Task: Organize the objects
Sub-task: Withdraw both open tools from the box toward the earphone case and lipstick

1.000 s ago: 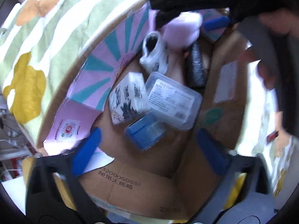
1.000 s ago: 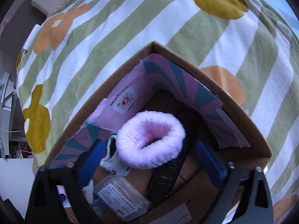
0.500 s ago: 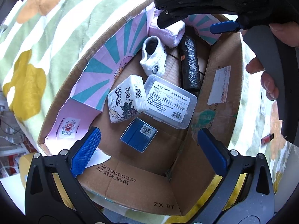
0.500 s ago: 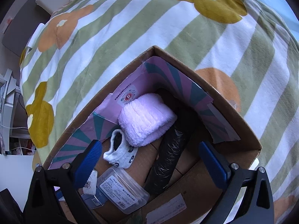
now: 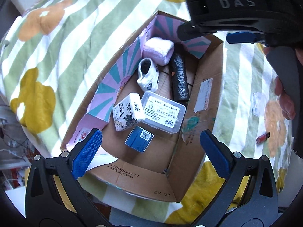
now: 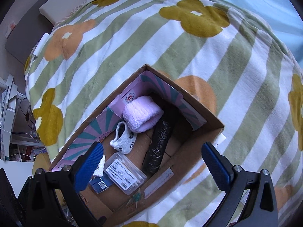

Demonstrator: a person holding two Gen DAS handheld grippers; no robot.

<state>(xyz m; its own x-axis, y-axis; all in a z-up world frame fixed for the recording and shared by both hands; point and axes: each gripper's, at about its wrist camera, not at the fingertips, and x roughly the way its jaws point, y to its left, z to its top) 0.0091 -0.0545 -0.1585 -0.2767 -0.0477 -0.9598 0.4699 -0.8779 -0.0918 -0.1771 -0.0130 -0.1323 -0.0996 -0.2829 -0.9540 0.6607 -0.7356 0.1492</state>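
Tools, left (image 5: 150, 147) and right (image 6: 152, 163), spread wide, empty, poised above cardboard box (image 6: 206, 117).

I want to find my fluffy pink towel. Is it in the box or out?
In. The pink towel lies rolled in the cardboard box's far corner.

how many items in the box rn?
6. Pink towel in the far corner, sock and black roll just nearer, then tissue pack beside clear plastic case, blue box nearest. Nothing looks buried, smaller bits could be.
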